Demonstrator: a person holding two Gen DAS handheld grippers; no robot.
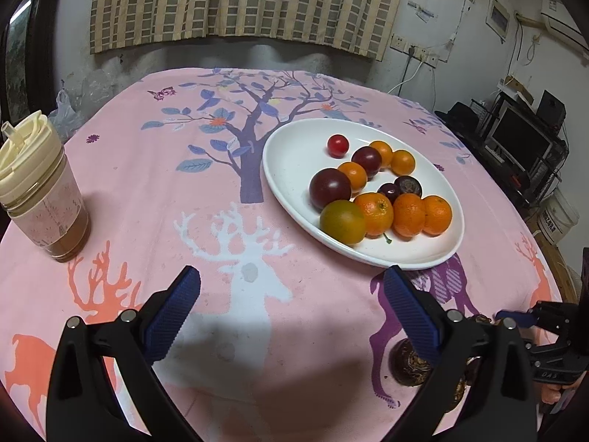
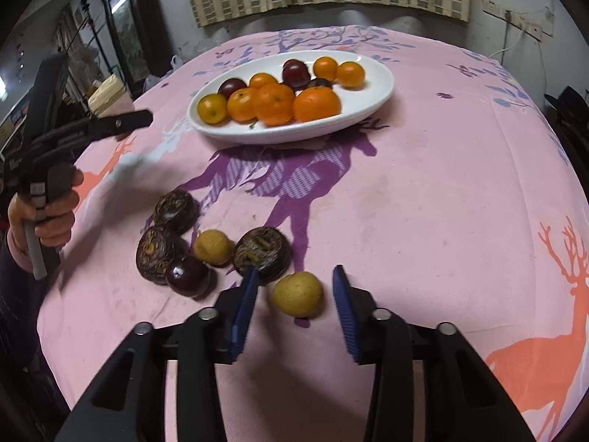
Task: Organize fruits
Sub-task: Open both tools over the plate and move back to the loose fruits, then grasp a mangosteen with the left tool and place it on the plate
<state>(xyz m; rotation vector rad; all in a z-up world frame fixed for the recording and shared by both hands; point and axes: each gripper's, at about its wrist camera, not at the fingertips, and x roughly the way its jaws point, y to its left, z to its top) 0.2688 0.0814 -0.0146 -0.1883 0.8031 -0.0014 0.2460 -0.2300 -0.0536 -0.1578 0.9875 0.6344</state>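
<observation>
The right hand-held gripper (image 2: 296, 309) stands partly open around a small yellow fruit (image 2: 297, 294) on the near worktop (image 2: 423, 184), not touching. It looks light, round, likely to roll; grip its widest sides.

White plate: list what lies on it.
On the white plate lie orange citrus fruits, dark plums, a red cherry tomato and a greenish-orange fruit. Anything beneath the pile is covered.

Left gripper (image 1: 291, 309) fingers wide; right gripper (image 2: 294, 294) fingers apart.
</observation>
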